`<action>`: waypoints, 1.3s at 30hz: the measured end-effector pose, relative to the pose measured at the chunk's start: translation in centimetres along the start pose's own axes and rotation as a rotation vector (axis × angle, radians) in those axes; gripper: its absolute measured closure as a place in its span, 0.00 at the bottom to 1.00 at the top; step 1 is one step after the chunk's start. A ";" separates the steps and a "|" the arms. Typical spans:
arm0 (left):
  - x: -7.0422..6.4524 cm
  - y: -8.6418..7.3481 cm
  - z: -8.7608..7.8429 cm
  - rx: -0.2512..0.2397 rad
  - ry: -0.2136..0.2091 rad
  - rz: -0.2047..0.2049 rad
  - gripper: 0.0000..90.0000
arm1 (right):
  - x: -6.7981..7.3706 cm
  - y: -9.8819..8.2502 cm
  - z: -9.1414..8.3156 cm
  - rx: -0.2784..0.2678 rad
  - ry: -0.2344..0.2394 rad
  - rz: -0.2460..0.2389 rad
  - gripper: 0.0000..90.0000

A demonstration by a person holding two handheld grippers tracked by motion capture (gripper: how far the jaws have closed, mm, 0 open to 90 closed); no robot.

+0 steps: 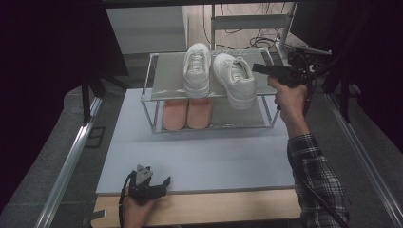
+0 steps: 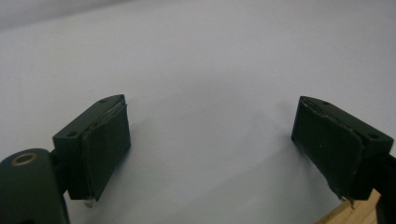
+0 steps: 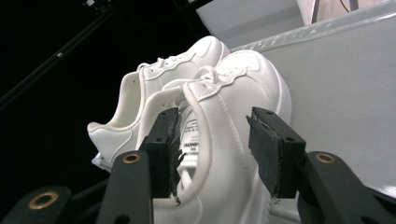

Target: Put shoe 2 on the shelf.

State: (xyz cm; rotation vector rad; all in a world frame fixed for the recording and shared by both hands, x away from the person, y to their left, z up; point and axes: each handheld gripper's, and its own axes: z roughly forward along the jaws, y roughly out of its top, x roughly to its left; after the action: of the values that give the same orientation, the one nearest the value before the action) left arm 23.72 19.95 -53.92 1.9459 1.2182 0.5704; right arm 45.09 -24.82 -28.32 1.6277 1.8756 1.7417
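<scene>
Two white sneakers stand on the top shelf of a metal shoe rack (image 1: 166, 78): the left sneaker (image 1: 196, 69) and the right sneaker (image 1: 235, 78). My right gripper (image 1: 258, 69) is at the right sneaker's side, held up by a hand in a plaid sleeve. In the right gripper view its jaws (image 3: 215, 140) stand open astride the near sneaker's (image 3: 233, 93) side wall, one jaw at the shoe's opening, the other outside. The second sneaker (image 3: 140, 93) is behind it. My left gripper (image 1: 159, 183) rests open and empty at the front edge of the mat (image 2: 210, 70).
A pair of salmon-pink shoes (image 1: 187, 114) sits on the rack's lower shelf. The rack stands at the back of a pale grey mat (image 1: 204, 152) on a wooden table (image 1: 214, 209). Metal rails run along both sides, and cables lie behind the rack.
</scene>
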 end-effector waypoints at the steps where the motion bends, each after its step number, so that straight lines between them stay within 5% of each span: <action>1: 0.0 0.0 0.0 0.000 0.000 0.000 0.13 | -0.2 -0.2 -0.6 -0.003 0.008 -0.010 0.62; 17: 0.0 0.0 0.0 -0.002 0.000 0.000 0.13 | -1.2 -2.9 -4.0 -0.001 0.035 -0.082 0.77; 28: 0.0 0.0 0.0 -0.002 0.000 0.000 0.13 | -1.2 -6.3 -4.6 0.027 0.124 -0.115 0.99; 39: 0.0 0.0 0.0 -0.002 0.000 0.000 0.13 | -1.1 -8.5 -4.9 0.044 0.141 -0.137 0.99</action>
State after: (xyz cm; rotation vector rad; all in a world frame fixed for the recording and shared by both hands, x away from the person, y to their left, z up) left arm 23.72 19.94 -53.94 1.9441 1.2168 0.5718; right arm 37.09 -26.88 -33.79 1.3857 2.0470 1.8132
